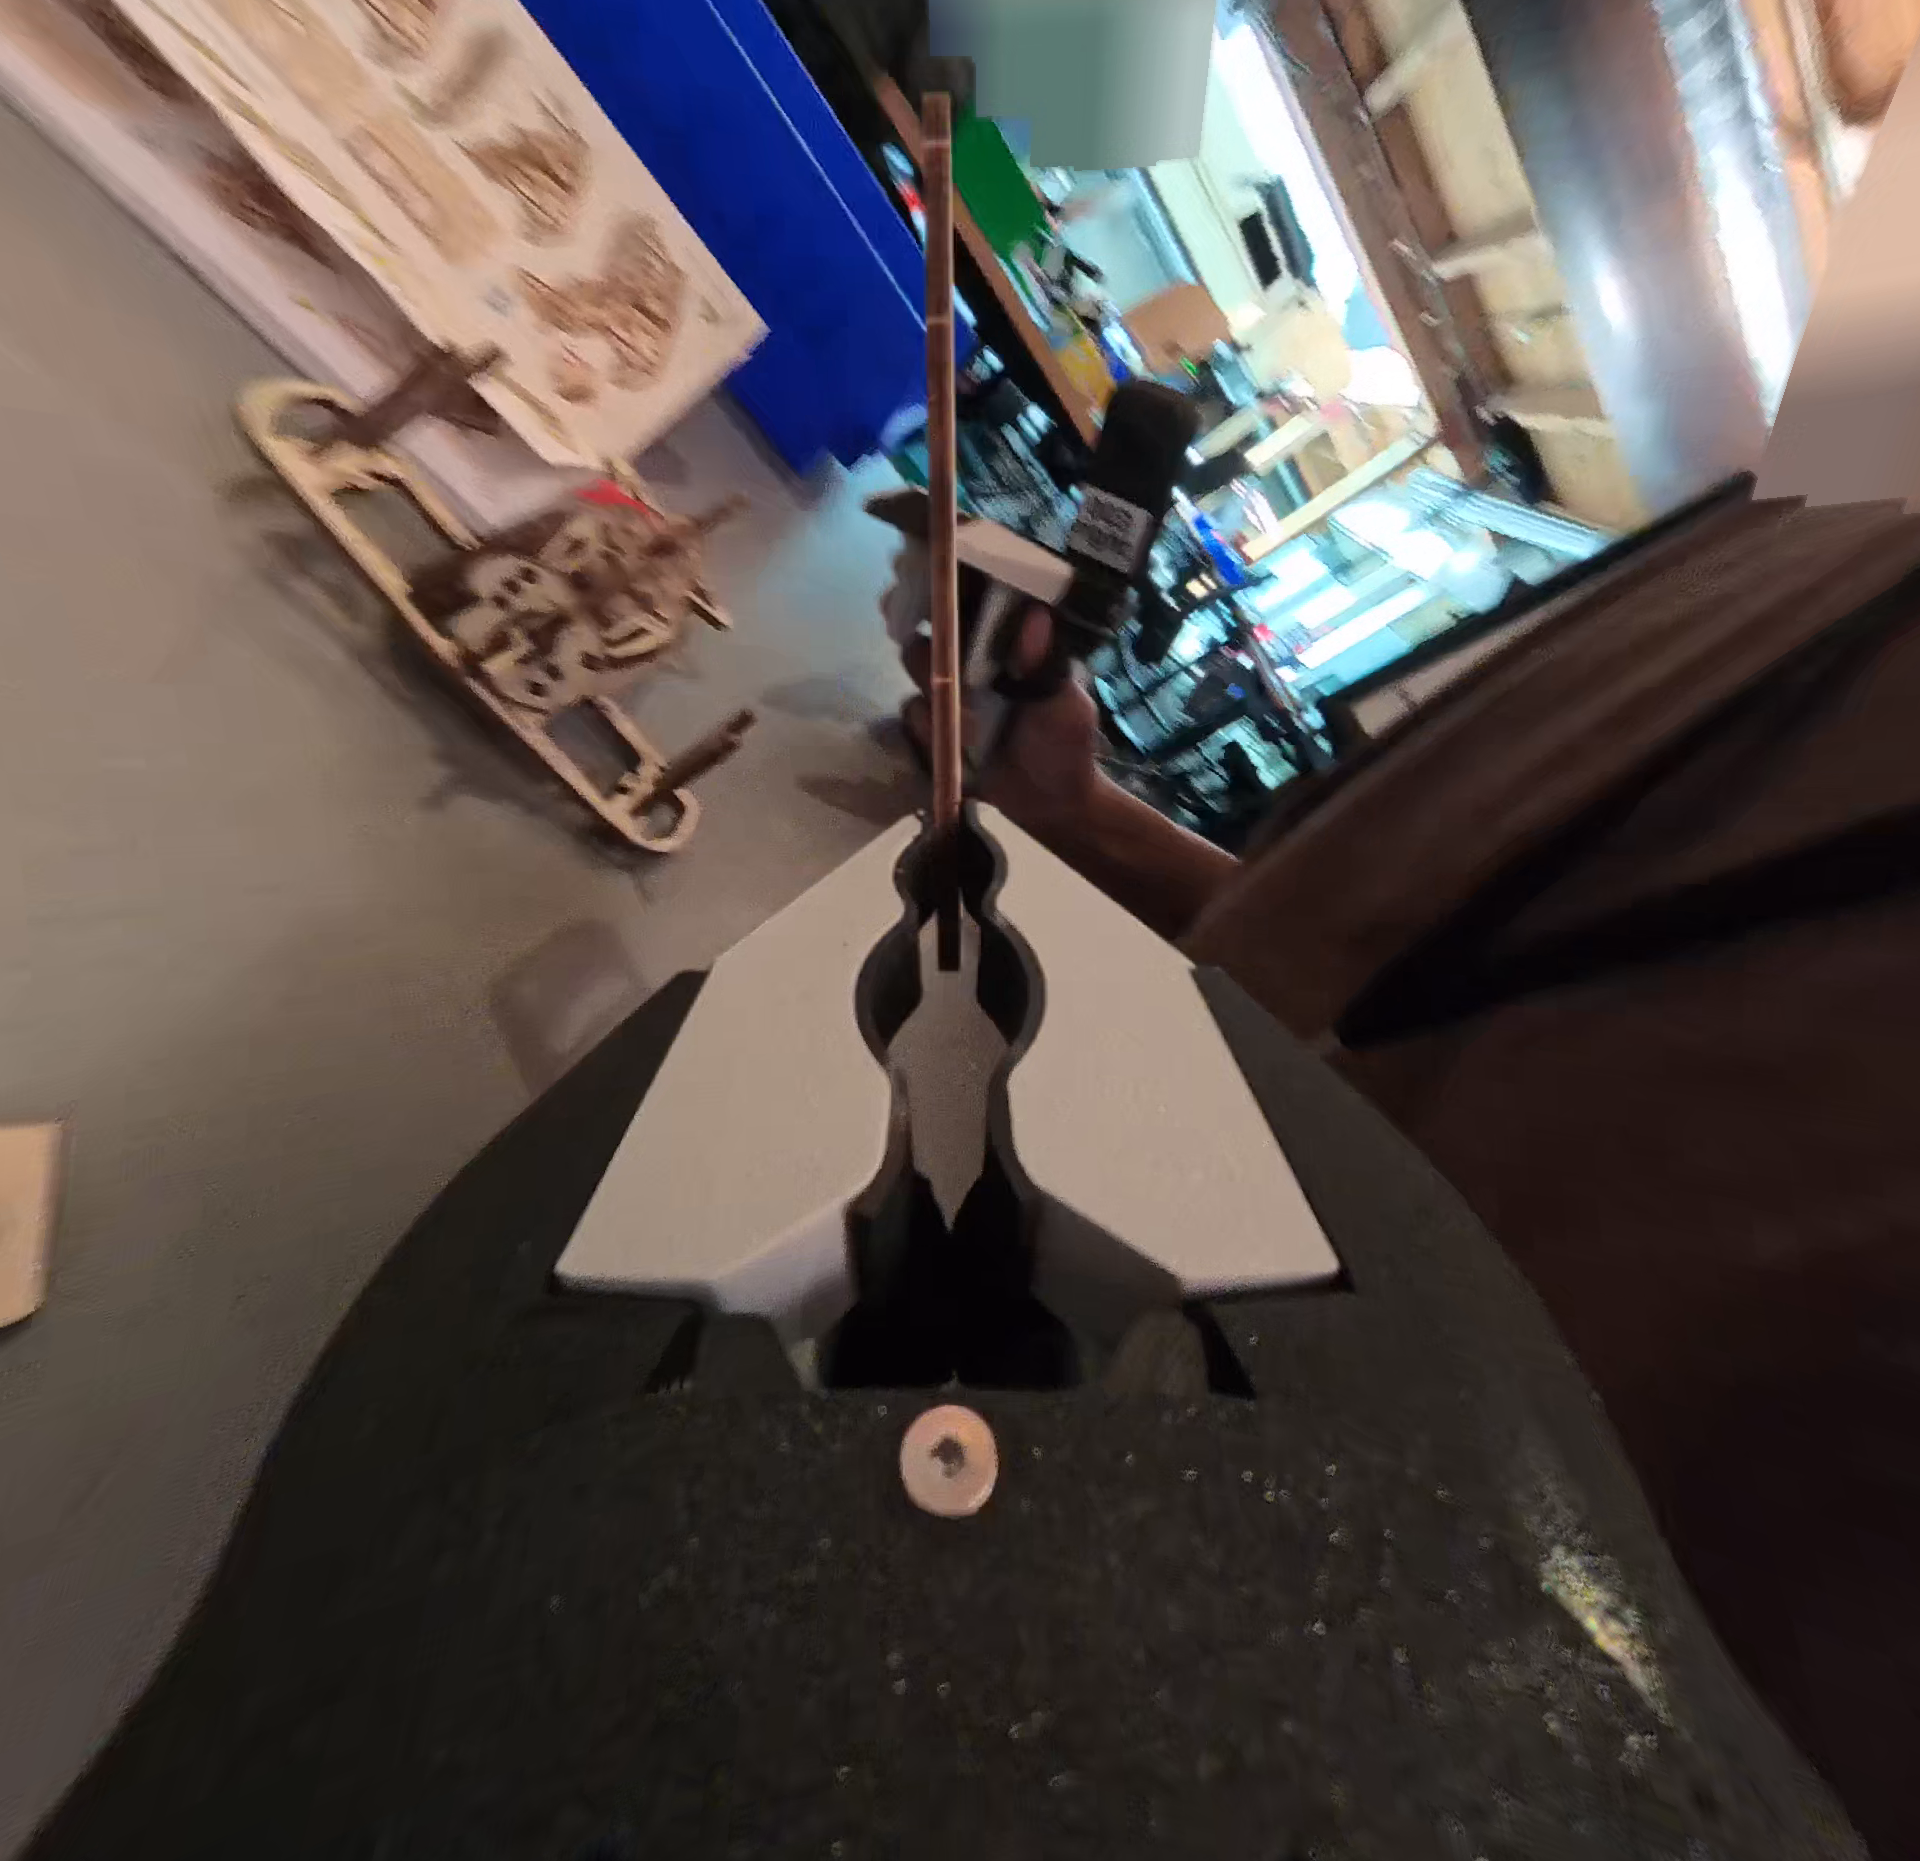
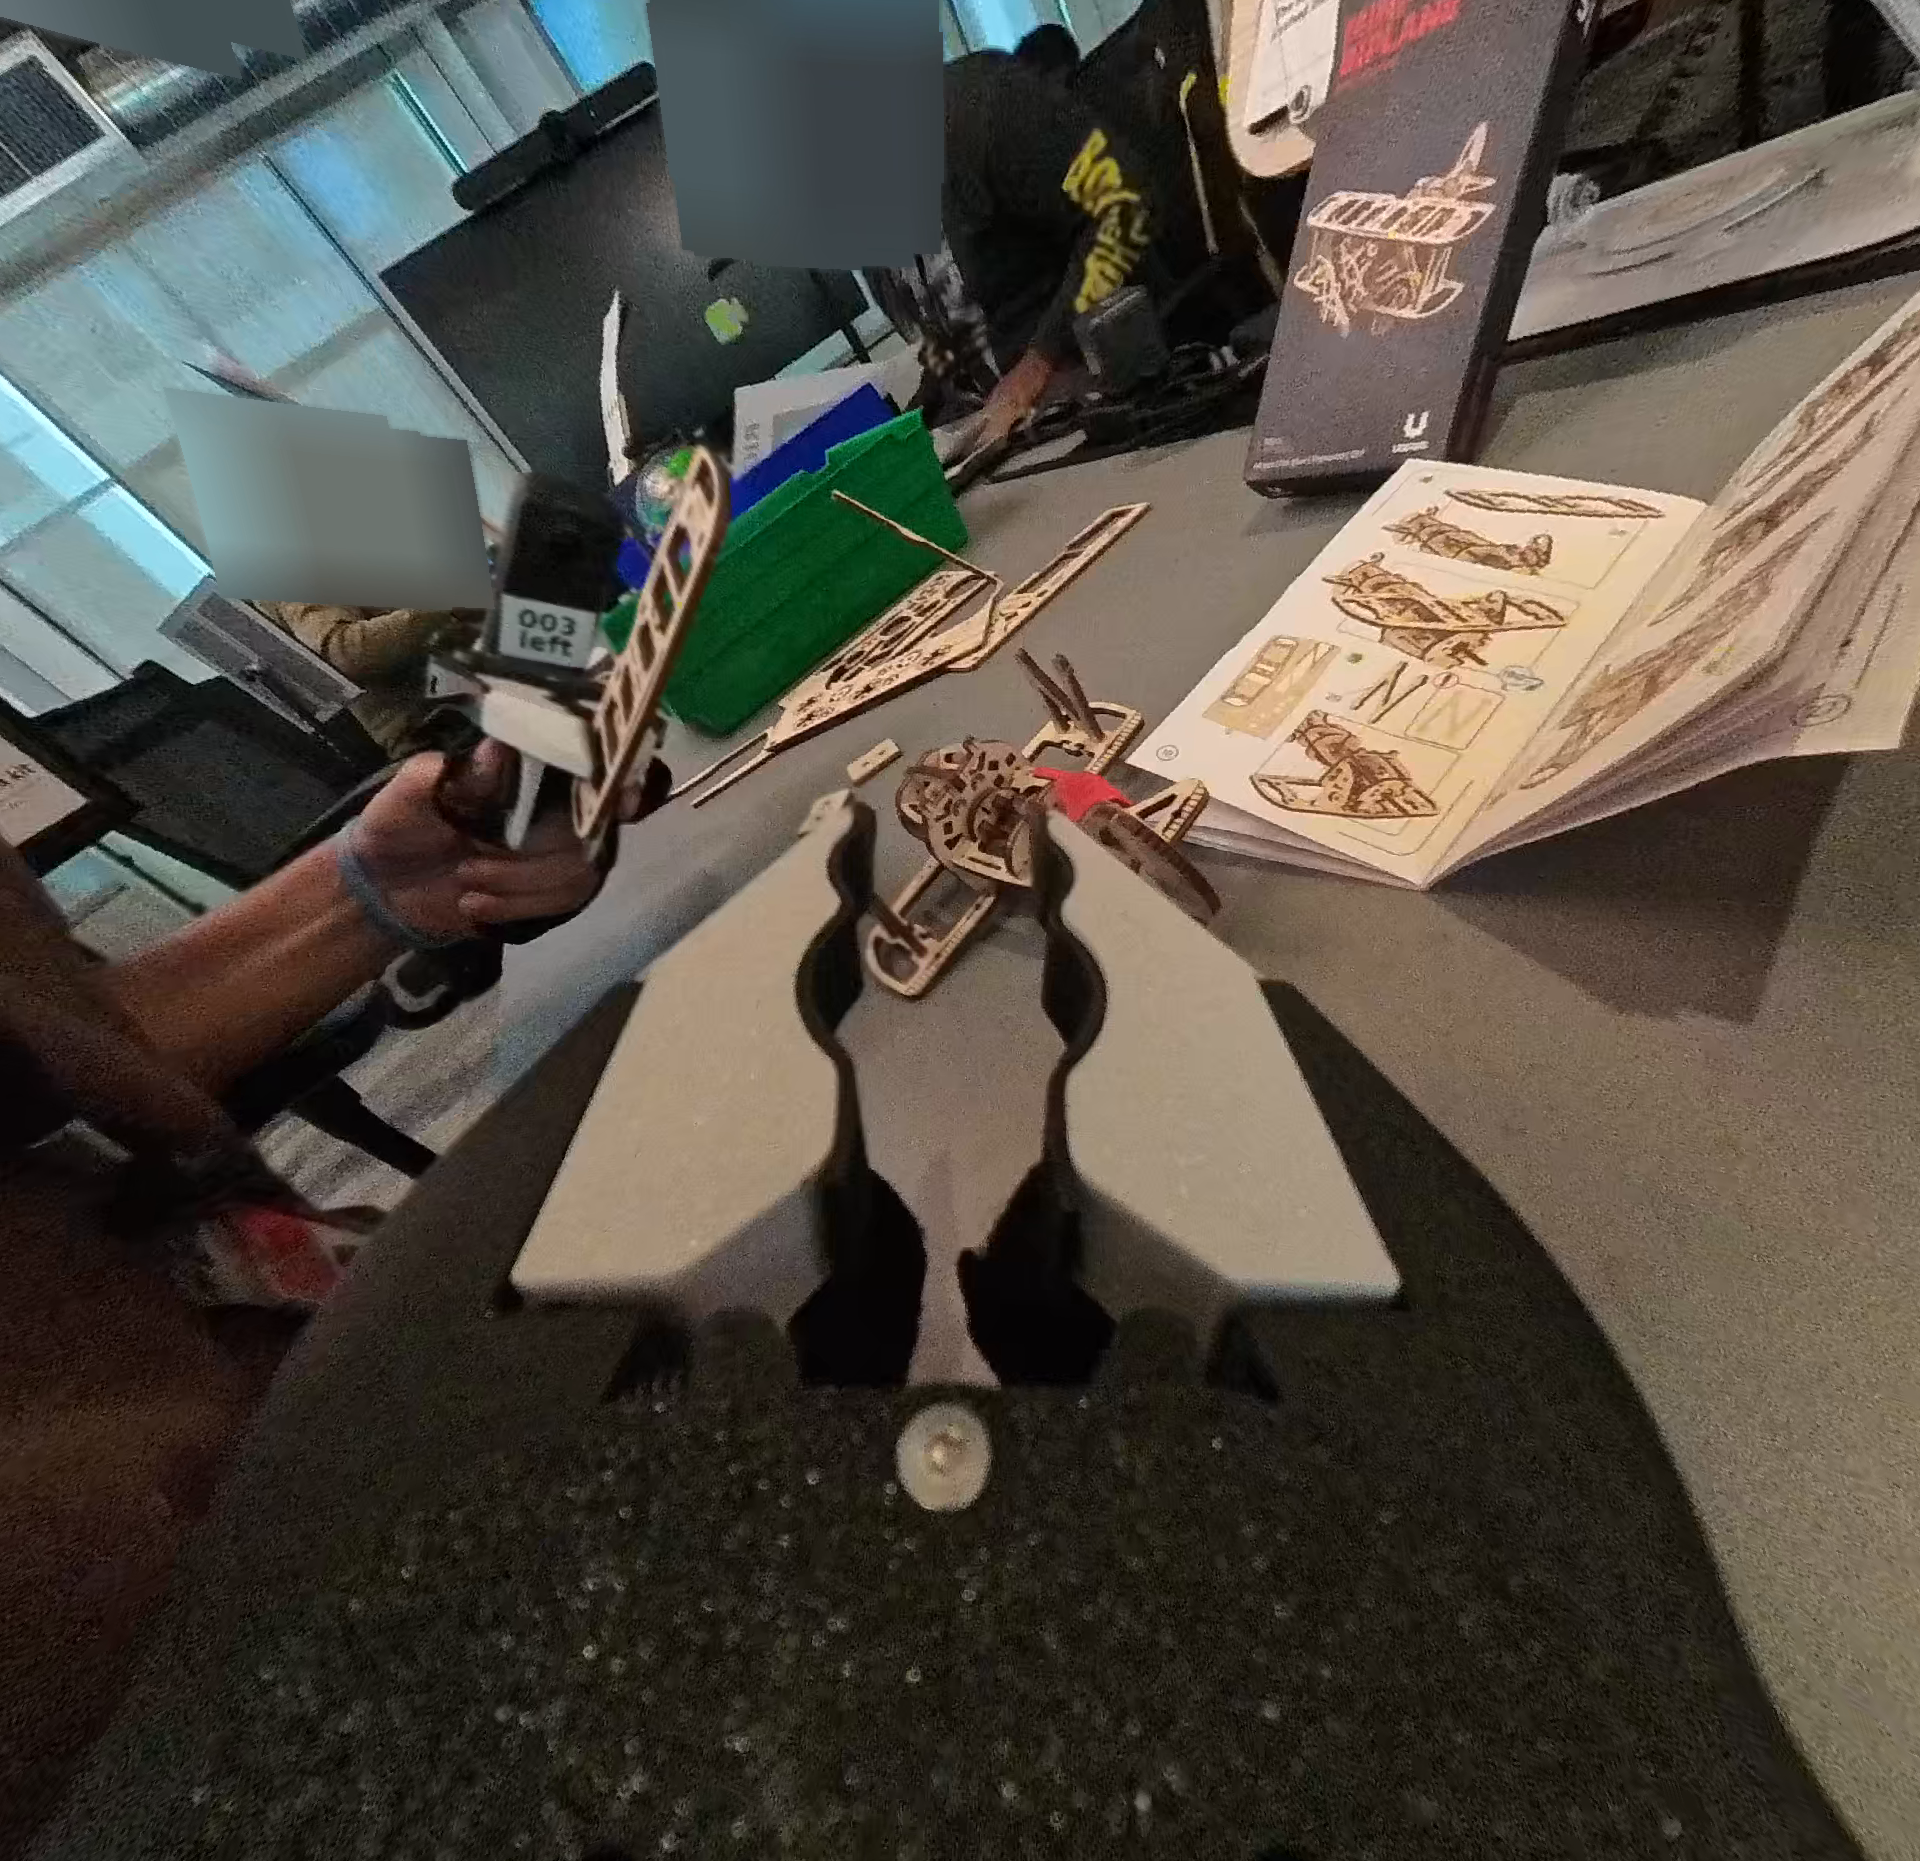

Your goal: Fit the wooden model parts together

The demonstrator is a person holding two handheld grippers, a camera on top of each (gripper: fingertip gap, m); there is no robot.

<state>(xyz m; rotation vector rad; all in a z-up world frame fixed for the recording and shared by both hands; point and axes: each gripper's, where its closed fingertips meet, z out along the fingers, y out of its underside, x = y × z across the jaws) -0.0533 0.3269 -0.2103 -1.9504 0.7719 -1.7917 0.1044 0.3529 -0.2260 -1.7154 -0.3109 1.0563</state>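
Note:
My left gripper (image 1: 943,837) is shut on a long flat wooden wing part (image 1: 940,440), seen edge-on and held up in the air. In the right wrist view the left gripper (image 2: 582,731) holds this ladder-like wing part (image 2: 657,648) well left of and above the table. My right gripper (image 2: 948,824) is open and empty, low over the grey table (image 2: 1455,1084). The partly built wooden model (image 2: 971,809) with a red piece lies just beyond its fingertips. The model (image 1: 540,606) also shows in the left wrist view, far left of the held part.
An open instruction booklet (image 2: 1455,668) lies right of the model. A dark kit box (image 2: 1434,253) stands behind it. A wooden parts sheet (image 2: 935,627) and a green bin (image 2: 821,585) lie at the back left. A person's arm (image 2: 312,907) reaches in from the left. Left tips to right tips: about 15 cm.

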